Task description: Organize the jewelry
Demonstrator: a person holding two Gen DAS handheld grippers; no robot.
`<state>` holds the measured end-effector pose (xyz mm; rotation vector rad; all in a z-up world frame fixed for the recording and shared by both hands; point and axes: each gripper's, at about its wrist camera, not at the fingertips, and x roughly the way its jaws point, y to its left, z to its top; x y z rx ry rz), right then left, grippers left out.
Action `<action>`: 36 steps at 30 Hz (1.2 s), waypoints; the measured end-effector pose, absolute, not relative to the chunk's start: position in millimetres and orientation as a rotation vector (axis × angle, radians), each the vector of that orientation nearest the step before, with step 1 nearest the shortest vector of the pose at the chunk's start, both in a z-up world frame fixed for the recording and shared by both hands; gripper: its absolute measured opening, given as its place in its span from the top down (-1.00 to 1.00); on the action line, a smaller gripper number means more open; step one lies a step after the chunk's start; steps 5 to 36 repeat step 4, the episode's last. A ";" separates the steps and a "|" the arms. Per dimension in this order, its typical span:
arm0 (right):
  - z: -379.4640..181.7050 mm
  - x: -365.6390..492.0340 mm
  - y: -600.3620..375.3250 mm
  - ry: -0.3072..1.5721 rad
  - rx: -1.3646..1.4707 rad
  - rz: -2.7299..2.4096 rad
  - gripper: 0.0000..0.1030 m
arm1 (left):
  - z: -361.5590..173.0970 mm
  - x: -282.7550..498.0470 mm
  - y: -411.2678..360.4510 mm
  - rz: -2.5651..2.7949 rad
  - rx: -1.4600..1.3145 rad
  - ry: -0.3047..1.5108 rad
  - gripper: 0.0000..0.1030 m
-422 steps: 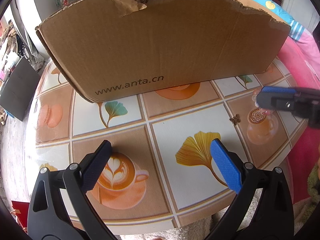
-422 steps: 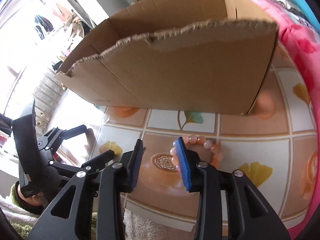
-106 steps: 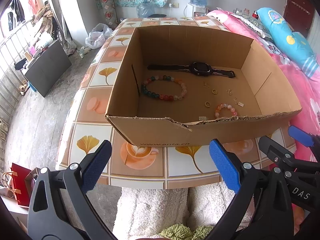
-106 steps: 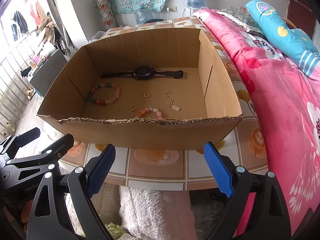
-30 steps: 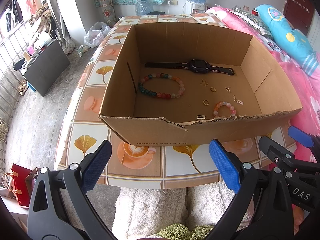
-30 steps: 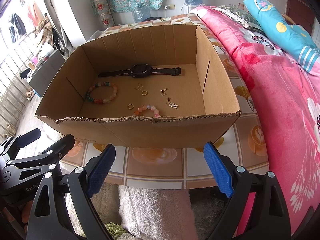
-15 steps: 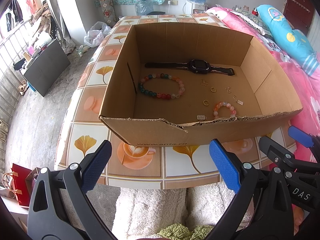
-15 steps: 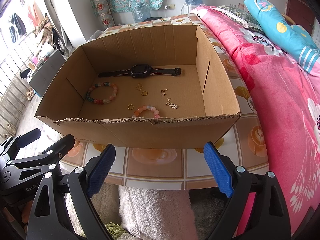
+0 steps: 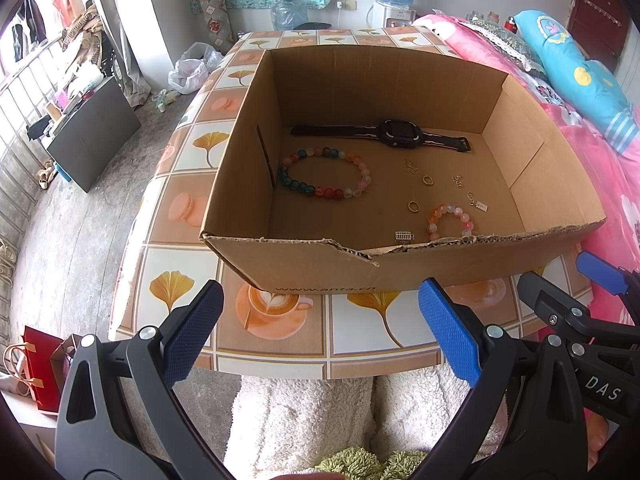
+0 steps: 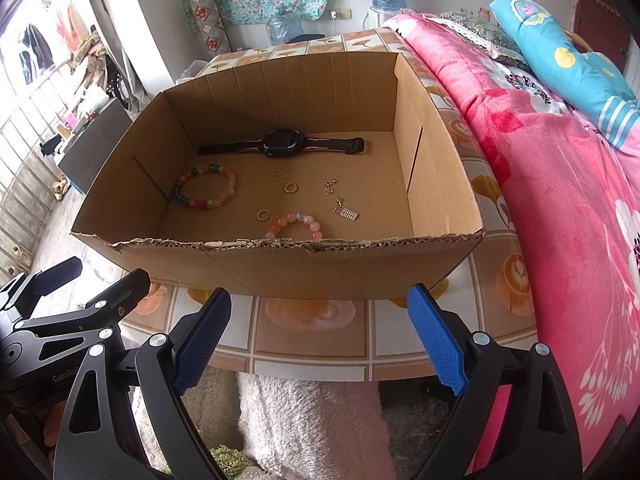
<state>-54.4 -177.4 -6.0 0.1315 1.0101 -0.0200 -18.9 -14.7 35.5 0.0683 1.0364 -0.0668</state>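
An open cardboard box [image 9: 320, 268] [image 10: 304, 268] stands on the tiled table. Inside lie a black watch [image 9: 396, 133] [image 10: 282, 143], a large multicoloured bead bracelet [image 9: 326, 178] [image 10: 206, 192], a small pink bead bracelet [image 9: 450, 220] [image 10: 296, 225], gold rings [image 9: 414, 206] [image 10: 263, 215] and small charms [image 9: 478, 202] [image 10: 346, 212]. My left gripper [image 9: 320, 330] is open and empty, held back from the table's near edge. My right gripper [image 10: 320, 338] is open and empty beside it, also in front of the box.
The table [image 9: 180, 200] has a coffee-and-leaf pattern. A pink bed [image 10: 560, 180] with a blue pillow [image 10: 560, 52] lies to the right. A fluffy white seat [image 9: 304, 420] is below the table edge. A dark cabinet [image 9: 92, 132] and a red bag [image 9: 40, 368] stand on the left.
Since the earliest frames both grippers have pulled back and up from the table and the small bracelet now lies in the box. Over the last second nothing has moved.
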 end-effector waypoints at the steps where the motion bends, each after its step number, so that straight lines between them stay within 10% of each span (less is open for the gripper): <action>1: -6.0 -54.4 -177.4 1.010 0.131 -0.020 -0.70 | 35.2 -18.9 -15.0 -0.068 0.068 1.036 -0.83; 36: -6.0 -54.5 -177.5 1.010 0.134 -0.019 -0.70 | 34.3 -18.9 -15.6 -0.066 0.069 1.033 -0.83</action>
